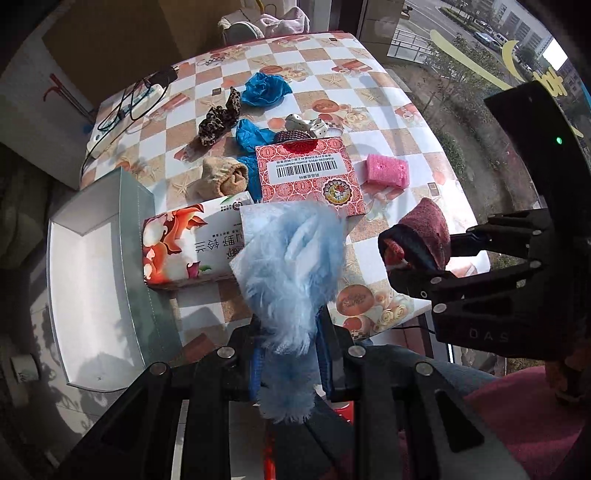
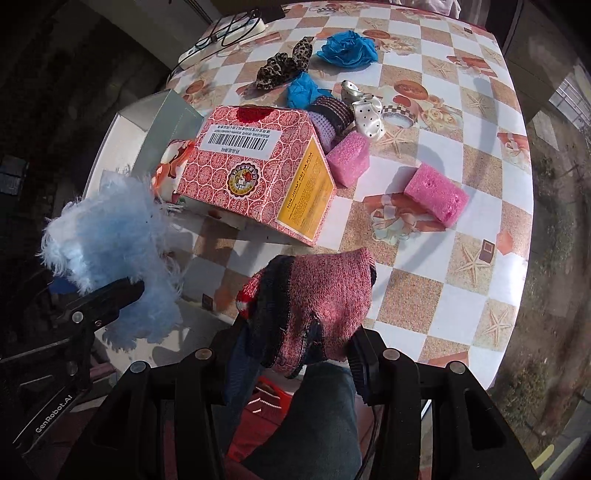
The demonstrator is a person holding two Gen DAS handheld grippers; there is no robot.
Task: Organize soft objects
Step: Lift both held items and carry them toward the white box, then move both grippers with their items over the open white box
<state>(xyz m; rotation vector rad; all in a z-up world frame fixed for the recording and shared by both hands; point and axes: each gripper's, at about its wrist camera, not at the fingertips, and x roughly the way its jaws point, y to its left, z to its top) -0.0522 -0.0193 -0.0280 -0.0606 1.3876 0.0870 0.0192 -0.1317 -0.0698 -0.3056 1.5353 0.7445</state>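
Left claw: the left claw (image 1: 288,354) is clenched on a fluffy light-blue cloth (image 1: 291,254), lifted above the near edge of the worktop (image 1: 373,85); from the right wrist view the same claw (image 2: 122,291) and cloth (image 2: 110,251) show at the left, with the fringe hanging down.
Right claw: the right claw (image 2: 295,350) is clamped on a pink-and-navy knitted sock (image 2: 317,295), held off the worktop (image 2: 461,258) near its front edge — seen from the left wrist view as a claw (image 1: 410,258) with the sock (image 1: 424,229) bunched between its fingers.
Boxes: a red patterned carton (image 2: 255,170) with a barcode label sits mid-worktop; a floral tissue box (image 1: 184,243) lies just beside it, and an open white box (image 1: 88,280) stands at the left edge.
Pink foam: one block (image 2: 436,192) lies apart on the right; a second (image 2: 349,157) touches the carton's corner.
Other soft items: a beige rolled sock (image 1: 221,177), leopard-print scrunchie (image 2: 284,66), crumpled blue shoe covers (image 2: 347,48) and a polka-dot bow (image 2: 365,110) are scattered behind the carton.
Far corner: a white power strip (image 2: 225,33) with black cables.
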